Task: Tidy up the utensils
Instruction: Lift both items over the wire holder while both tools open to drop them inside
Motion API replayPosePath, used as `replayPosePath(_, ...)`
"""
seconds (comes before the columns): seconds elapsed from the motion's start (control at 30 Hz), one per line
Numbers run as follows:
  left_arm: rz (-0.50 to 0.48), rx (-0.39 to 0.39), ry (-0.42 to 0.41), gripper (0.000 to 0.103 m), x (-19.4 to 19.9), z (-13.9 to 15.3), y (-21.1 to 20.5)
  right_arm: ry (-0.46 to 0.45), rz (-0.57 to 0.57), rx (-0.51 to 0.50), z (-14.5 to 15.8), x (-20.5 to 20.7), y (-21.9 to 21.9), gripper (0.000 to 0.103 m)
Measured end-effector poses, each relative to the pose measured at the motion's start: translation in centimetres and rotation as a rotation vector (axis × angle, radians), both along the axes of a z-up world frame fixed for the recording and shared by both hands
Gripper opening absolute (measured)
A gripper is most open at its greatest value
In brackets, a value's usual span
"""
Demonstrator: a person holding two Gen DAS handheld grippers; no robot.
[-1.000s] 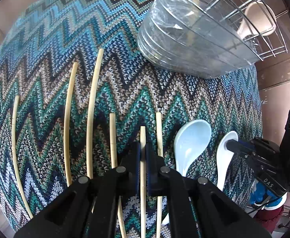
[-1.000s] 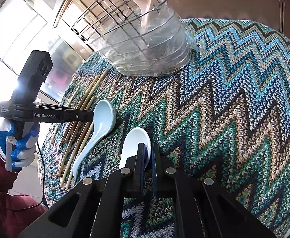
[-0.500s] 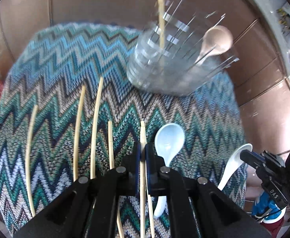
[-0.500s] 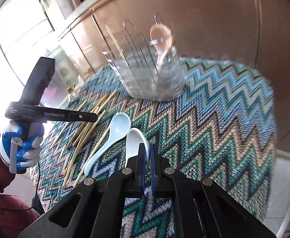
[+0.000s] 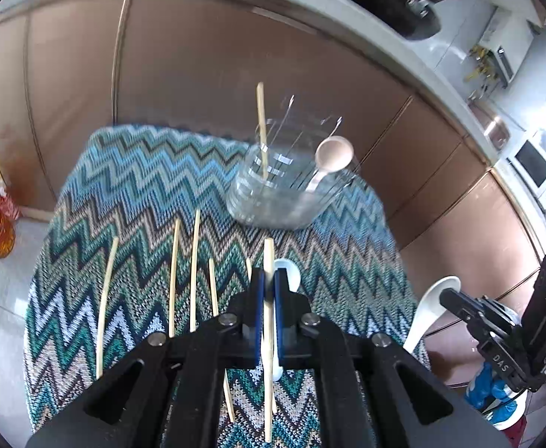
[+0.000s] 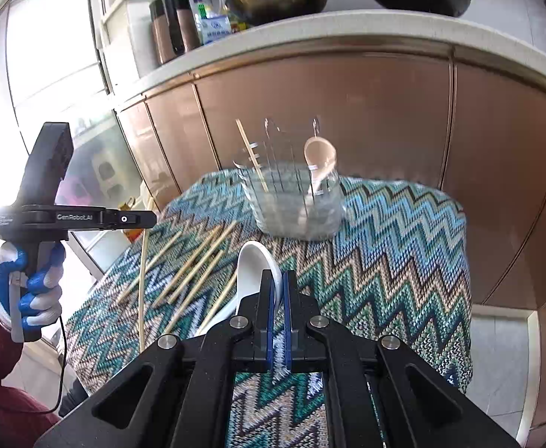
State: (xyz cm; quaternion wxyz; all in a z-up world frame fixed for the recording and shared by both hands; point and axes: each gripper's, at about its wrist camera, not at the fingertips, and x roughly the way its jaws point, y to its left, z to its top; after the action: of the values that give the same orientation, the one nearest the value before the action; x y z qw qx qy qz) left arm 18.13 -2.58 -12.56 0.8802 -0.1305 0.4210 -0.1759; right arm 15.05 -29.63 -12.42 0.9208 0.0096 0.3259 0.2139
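Chopstick [image 5: 268,298] and spoon [image 6: 252,272] just came up off the desk [image 5: 347,261], left gripper [image 5: 268,291] and right gripper [image 6: 279,291] each clamped tight, so rack [image 5: 287,186] ahead is next, I'd guess.

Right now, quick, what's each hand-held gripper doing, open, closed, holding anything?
Left hand-held gripper: closed on a chopstick, lifted off the cloth.
Right hand-held gripper: closed on a white spoon.
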Motion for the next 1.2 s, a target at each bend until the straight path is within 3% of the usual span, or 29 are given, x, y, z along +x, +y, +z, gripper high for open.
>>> replayPosePath(0.37, -0.013, -0.014, -0.16, 0.004, -1.7, 5.2, 0.0, -0.118, -0.058, 0.011, 3.9, -0.4, 0.7, 0.004)
replayPosePath(0.53, 0.004, -0.031, -0.272, 0.004, 0.1, 9.2, -0.9, -0.215, -0.108, 0.009, 6.8, 1.6, 1.4, 0.004)
replayPosePath(0.77, 0.117, -0.054, -0.476, 0.004, 4.9, 13.5, -1.8, -0.34, -0.18, -0.016, 9.6, 6.8, 3.2, 0.004)
replayPosePath(1.0, 0.23, -0.031, -0.566, 0.004, 10.6, 12.5, -3.7, -0.382, -0.219, -0.066, 8.1, 12.7, 4.9, 0.004)
replayPosePath(1.2, 0.265, 0.01, -0.544, 0.004, 15.1, 8.9, -5.2, -0.363, -0.234, -0.084, 4.9, 16.2, 5.5, 0.004)
